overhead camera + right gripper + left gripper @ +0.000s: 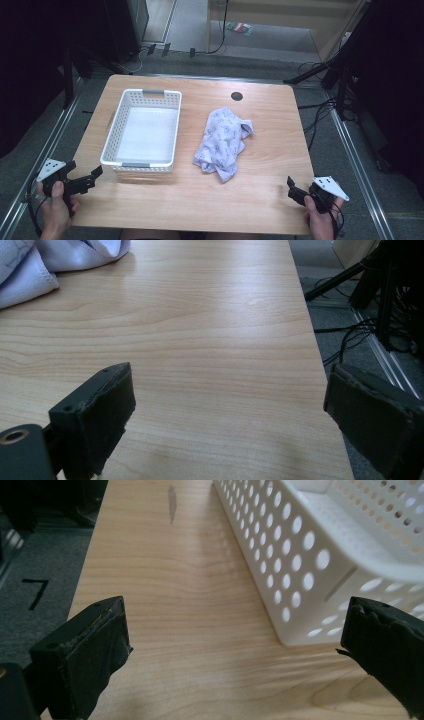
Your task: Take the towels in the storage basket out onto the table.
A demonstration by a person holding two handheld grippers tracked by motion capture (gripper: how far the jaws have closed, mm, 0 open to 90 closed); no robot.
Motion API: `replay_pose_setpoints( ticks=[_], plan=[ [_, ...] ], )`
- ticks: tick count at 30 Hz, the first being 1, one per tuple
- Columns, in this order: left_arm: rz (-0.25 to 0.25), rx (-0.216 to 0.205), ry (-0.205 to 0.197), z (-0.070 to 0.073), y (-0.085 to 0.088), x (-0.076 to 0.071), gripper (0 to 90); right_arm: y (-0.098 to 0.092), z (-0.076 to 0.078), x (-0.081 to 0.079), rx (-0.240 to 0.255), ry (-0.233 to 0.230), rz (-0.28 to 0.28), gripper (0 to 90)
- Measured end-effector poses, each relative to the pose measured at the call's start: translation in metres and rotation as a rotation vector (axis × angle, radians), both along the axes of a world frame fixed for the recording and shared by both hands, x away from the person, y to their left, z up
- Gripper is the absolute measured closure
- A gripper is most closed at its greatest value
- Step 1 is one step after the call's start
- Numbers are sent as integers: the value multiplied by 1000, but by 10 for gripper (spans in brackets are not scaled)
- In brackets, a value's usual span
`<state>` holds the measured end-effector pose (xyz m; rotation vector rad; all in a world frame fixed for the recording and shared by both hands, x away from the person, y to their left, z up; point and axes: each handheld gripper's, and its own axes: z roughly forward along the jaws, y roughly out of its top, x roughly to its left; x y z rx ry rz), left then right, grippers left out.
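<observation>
A white perforated basket (113, 132) stands empty on the left half of the wooden table (270, 165). A crumpled pale lilac cloth (223, 142) lies to its right, near the table's middle. My left gripper (82, 181) hovers at the front left corner, open, its jaws wide apart with bare wood between them; the basket's near corner (300, 630) is just ahead of it. My right gripper (295, 190) is held at the front right edge, open and holding nothing. The cloth's edge (30, 275) lies far ahead of it to the left.
A dark round cable hole (236, 96) sits near the table's far edge. Cables and stand legs (325, 75) crowd the floor to the right. The table's right edge (310, 340) runs close beside my right gripper.
</observation>
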<state>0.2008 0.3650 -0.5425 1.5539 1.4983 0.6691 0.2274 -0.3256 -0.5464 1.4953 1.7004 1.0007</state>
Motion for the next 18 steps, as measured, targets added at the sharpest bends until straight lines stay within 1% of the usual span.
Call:
replay_pose_setpoints(
  ticks=[1,3,4,5,6,7,9,11,14,18],
  plan=[
    [-4,3,-7,-1,0,-1,0,0,0,0,1,1,-1,62],
    [-12,16,-38,-1,-1,-3,0,0,0,0,1,1,-1,62],
    [-13,18,-40,-2,-2,-3,0,0,0,0,0,1,0,62],
    [-13,18,-29,-4,-3,-2,0,0,0,0,-2,-1,2,62],
    [-10,20,-28,-5,-5,-1,0,0,0,0,-2,0,2,62],
    [-9,36,-26,-5,-7,0,0,0,0,0,-2,0,2,62],
    [-8,61,-36,-6,-10,0,0,1,0,0,-5,0,1,62],
    [-18,69,-42,-6,-12,0,0,1,0,0,-8,0,0,62],
    [-13,60,-51,-6,-10,-1,0,1,0,1,-13,5,-6,62],
    [-3,25,-60,-7,-6,-1,0,2,0,1,-17,9,-8,60]
  ],
)
